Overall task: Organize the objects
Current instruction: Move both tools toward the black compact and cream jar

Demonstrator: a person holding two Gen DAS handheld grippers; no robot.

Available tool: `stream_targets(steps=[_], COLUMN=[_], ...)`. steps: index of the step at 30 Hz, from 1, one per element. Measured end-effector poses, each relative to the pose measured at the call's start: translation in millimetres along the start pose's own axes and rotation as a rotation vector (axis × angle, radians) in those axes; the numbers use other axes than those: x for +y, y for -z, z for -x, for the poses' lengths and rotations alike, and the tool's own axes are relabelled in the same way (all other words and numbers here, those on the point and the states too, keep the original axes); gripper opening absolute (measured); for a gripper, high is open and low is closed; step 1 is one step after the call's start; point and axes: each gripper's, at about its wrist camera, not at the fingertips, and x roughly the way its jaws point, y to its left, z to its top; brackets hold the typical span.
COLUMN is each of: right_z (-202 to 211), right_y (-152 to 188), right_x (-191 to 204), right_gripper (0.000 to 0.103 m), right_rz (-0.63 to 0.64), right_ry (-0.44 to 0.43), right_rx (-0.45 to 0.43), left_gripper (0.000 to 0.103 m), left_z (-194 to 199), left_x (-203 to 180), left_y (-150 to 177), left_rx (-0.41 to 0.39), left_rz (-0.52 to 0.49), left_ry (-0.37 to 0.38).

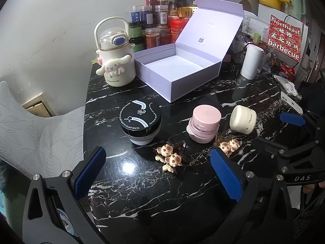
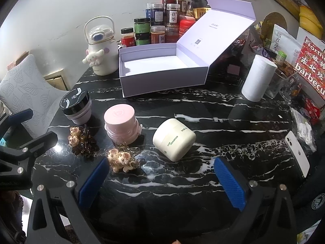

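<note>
An open lavender box [image 1: 178, 69] [image 2: 162, 69] stands empty at the back of the black marble table. In front of it sit a black-lidded jar [image 1: 140, 122] [image 2: 76, 105], a pink jar [image 1: 205, 122] [image 2: 119, 122] and a cream jar [image 1: 242, 119] [image 2: 174, 139] lying on its side. Two bear hair clips [image 1: 169, 157] [image 1: 229, 145] [image 2: 75, 138] [image 2: 120, 159] lie nearest. My left gripper [image 1: 158, 174] hovers open just short of the left clip. My right gripper [image 2: 162, 183] hovers open before the cream jar. Neither holds anything.
A cream cartoon kettle bottle [image 1: 115, 57] [image 2: 100, 48] stands left of the box. Spice jars [image 1: 154, 20] line the wall behind. A white cylinder [image 2: 258, 77] stands right, a white phone [image 2: 296, 156] lies at the right edge. A leaf-patterned chair [image 1: 30, 132] sits left of the table.
</note>
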Motion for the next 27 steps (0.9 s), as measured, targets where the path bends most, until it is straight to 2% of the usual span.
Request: stream_targets(steps=[27], right_z=[11.1], right_y=[9.8], right_x=[-4.8], right_gripper=[0.103], right_rz=[-0.009], right_ry=[0.015], right_rx=[-0.012], left_gripper=[0.103], left_z=[8.5], left_x=[-7.3], left_y=[6.6], left_rx=[-0.012], left_rz=[-0.006], left_ry=[-0.005])
